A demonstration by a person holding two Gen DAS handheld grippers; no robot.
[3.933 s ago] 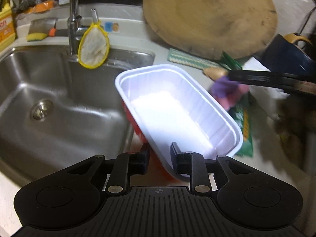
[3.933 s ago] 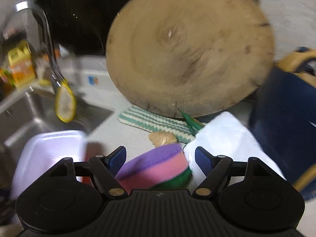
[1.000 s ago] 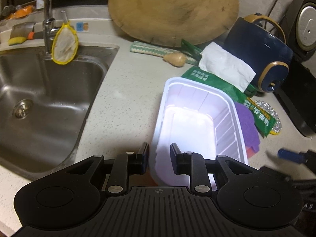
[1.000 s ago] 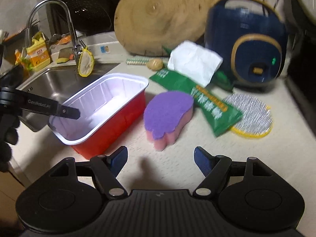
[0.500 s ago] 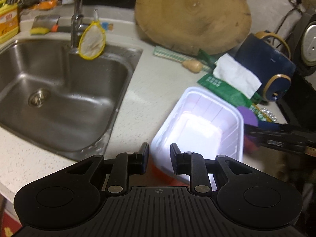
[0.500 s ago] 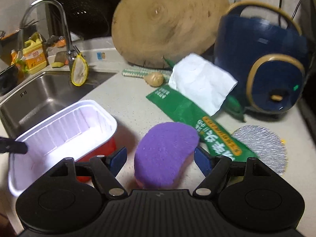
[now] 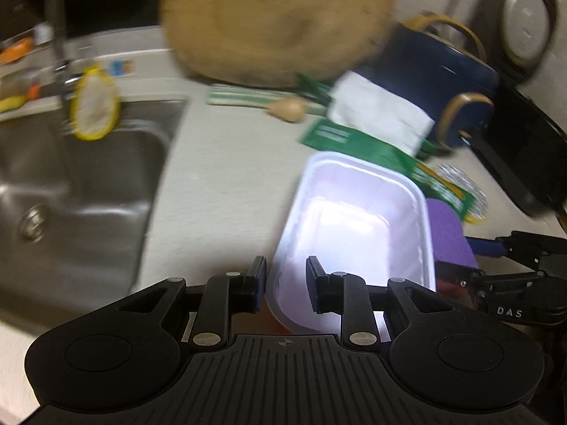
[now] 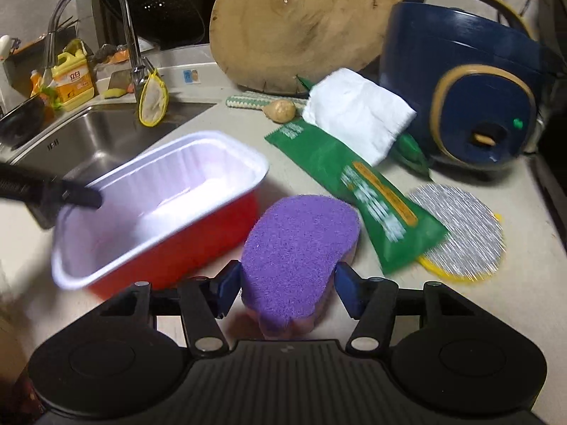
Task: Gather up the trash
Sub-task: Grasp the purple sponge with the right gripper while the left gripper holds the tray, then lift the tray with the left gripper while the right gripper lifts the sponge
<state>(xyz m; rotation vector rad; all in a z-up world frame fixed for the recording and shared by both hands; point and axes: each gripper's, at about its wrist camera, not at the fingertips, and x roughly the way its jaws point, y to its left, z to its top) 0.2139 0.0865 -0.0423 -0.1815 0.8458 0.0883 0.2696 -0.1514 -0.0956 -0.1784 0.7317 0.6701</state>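
- We list first the pale speckled table (image 8: pixel 524 248), which carries everything here, with a steel sink (image 8: pixel 106 138) let into its left part and a curved tap (image 8: pixel 124 32) at the sink's back edge.
- We note a round wooden board (image 8: pixel 301 24) propped upright at the back, and a dark blue cooker with tan trim (image 8: pixel 460 99) standing to its right.
- We record the tray (image 8: pixel 170 198), red outside and white inside, tilted near the sink edge; in the left wrist view its white inside (image 7: pixel 358 226) looks empty.
- We find our left tongs (image 7: pixel 285 281) clenched on the near rim of the tray, one finger outside the wall and one inside.
- We note the purple sponge (image 8: pixel 297 248) with a pink underlayer, lying just right of the tray; whether they touch, we cannot tell.
- We find our right tongs (image 8: pixel 287 285) released, their blue pads (image 8: pixel 226 285) either side of the sponge's near end, with a small gap on each side.
- We log a green wrapper (image 8: pixel 358 194) lying flat behind the sponge, its far end under a folded white cloth (image 8: pixel 358 113).
- We log a round silver scourer with a yellow edge (image 8: pixel 464 230), partly under the wrapper's near end.
- We add a striped mat (image 8: pixel 248 101) at the foot of the board, with a small tan lump (image 8: pixel 280 108) lying beside it.
- We add a yellow-rimmed mesh strainer (image 8: pixel 152 101) hanging at the tap, and a yellow bottle (image 8: pixel 72 81) behind the sink.
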